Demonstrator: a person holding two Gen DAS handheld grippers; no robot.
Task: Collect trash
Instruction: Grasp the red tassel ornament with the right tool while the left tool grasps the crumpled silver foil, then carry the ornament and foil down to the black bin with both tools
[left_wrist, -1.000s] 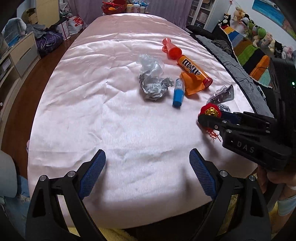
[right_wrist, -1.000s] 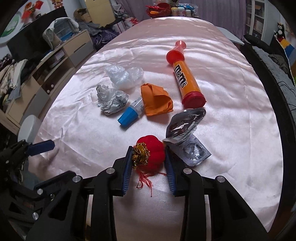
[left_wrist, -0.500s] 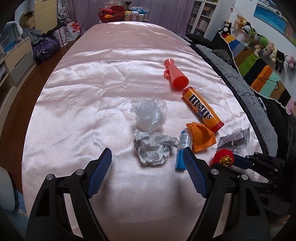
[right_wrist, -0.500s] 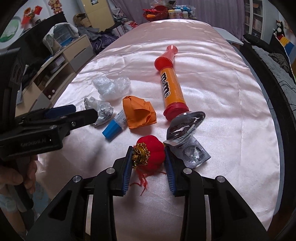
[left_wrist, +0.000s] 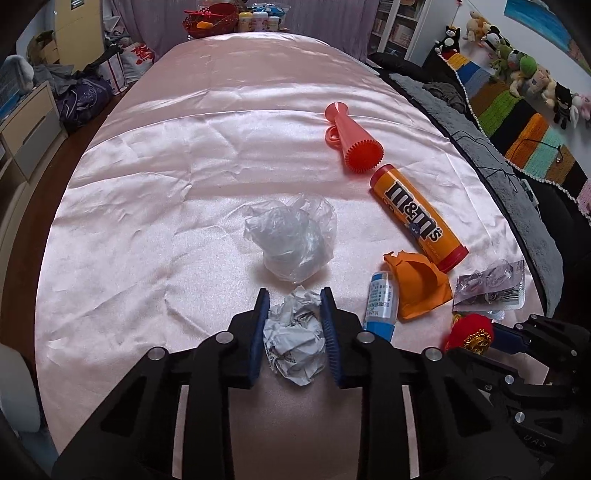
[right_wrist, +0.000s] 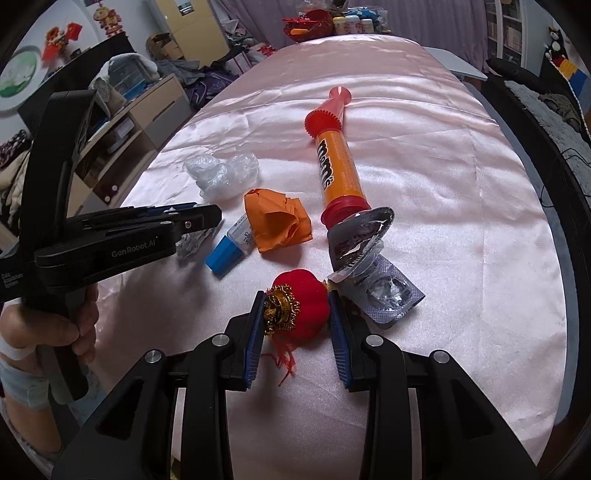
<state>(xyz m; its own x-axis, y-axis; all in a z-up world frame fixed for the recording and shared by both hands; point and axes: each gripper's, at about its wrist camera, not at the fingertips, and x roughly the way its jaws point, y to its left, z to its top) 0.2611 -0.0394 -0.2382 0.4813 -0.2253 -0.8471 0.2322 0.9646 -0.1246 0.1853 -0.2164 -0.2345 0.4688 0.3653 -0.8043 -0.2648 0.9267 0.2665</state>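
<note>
My left gripper (left_wrist: 293, 299) is shut on a crumpled grey-white paper ball (left_wrist: 294, 341) on the pink satin table (left_wrist: 166, 184). It also shows in the right wrist view (right_wrist: 207, 218), mostly hiding the paper ball (right_wrist: 186, 247). My right gripper (right_wrist: 297, 299) is shut on a red velvet lantern ornament (right_wrist: 301, 304) with a gold cap; the ornament also shows in the left wrist view (left_wrist: 471, 330). A clear plastic bag (left_wrist: 291, 238) lies just beyond the paper ball.
An orange paper wad (left_wrist: 417, 284), a small blue-capped bottle (left_wrist: 380, 308), an M&M's tube (left_wrist: 417, 216), a red plastic horn (left_wrist: 351, 138) and empty blister packs (right_wrist: 369, 258) lie on the table's right half. Drawers (left_wrist: 26, 125) stand left, a sofa (left_wrist: 517, 147) right.
My left gripper moved forward over the table and closed on the paper ball. My right gripper kept its hold on the red ornament and barely moved.
</note>
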